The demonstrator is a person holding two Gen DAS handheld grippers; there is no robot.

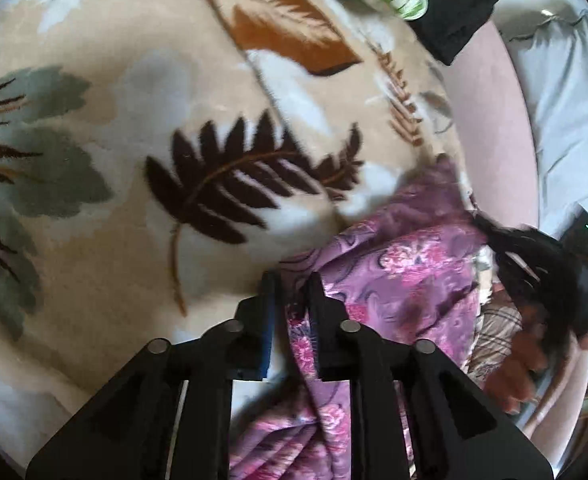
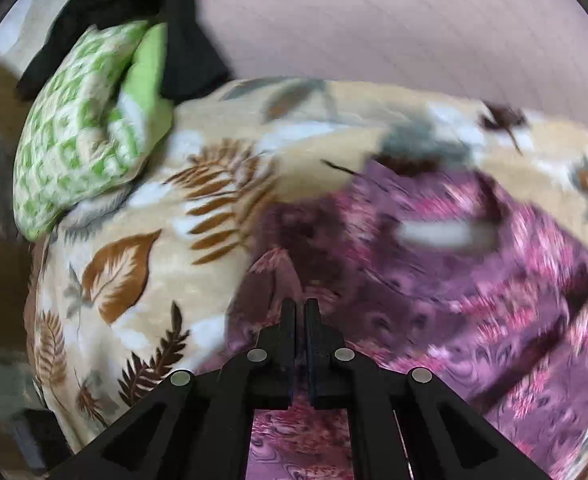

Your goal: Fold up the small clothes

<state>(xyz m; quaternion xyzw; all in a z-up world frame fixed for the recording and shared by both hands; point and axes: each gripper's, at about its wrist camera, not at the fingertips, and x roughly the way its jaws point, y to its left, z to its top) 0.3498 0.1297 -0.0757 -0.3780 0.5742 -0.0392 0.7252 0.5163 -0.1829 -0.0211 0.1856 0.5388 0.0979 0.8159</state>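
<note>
A purple and pink floral garment [image 1: 406, 264] lies on a leaf-patterned blanket [image 1: 141, 112]. My left gripper [image 1: 291, 280] is shut on a bunched fold of the garment, which runs between the fingers and hangs down below them. In the right wrist view the same garment [image 2: 474, 280] spreads to the right, blurred by motion. My right gripper [image 2: 300, 304] has its fingers almost together over the garment's edge, and purple cloth shows between and under them.
A green and white checked pillow [image 2: 81, 128] and a black cloth [image 2: 133, 4] lie at the far end of the blanket [image 2: 197, 216]. A pink wall [image 2: 414, 24] rises behind. A plaid cloth [image 1: 498, 332] and the other gripper [image 1: 582, 264] show at right in the left wrist view.
</note>
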